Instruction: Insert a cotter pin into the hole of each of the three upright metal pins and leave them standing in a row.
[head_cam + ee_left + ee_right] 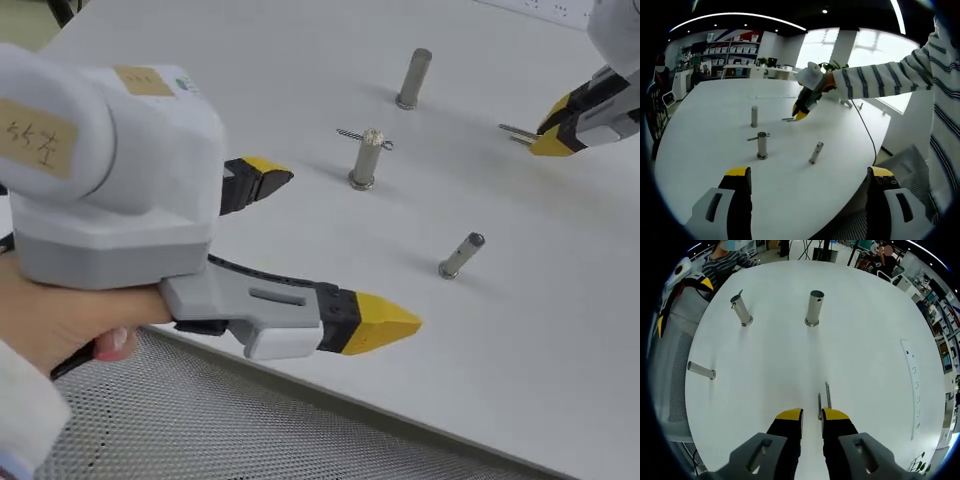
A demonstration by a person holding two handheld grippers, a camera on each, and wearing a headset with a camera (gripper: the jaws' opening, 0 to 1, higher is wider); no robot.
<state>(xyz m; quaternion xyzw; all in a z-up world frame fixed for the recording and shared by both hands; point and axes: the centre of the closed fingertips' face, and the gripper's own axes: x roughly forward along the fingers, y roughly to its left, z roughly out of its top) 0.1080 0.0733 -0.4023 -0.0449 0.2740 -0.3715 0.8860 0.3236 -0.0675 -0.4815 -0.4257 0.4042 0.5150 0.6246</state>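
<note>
Three metal pins stand on the white table [300, 60]. The far pin [413, 78] [813, 307] [754, 116] is bare. A cotter pin goes through the top of the middle pin [367, 158] [741, 310] [762, 145]. The near pin [461, 255] [701, 370] [815, 152] leans over and is bare. My right gripper [553, 138] [812, 416] [800, 114] is shut on a cotter pin [518, 131] [823, 399] that sticks out from its tips, right of the far pin. My left gripper [330, 250] [809, 172] hangs wide open near the front edge, holding nothing.
A perforated grey seat surface [250, 430] lies below the table's front edge. A strip with small marks [912, 385] sits on the table's far side. Shelves and other people are in the room behind.
</note>
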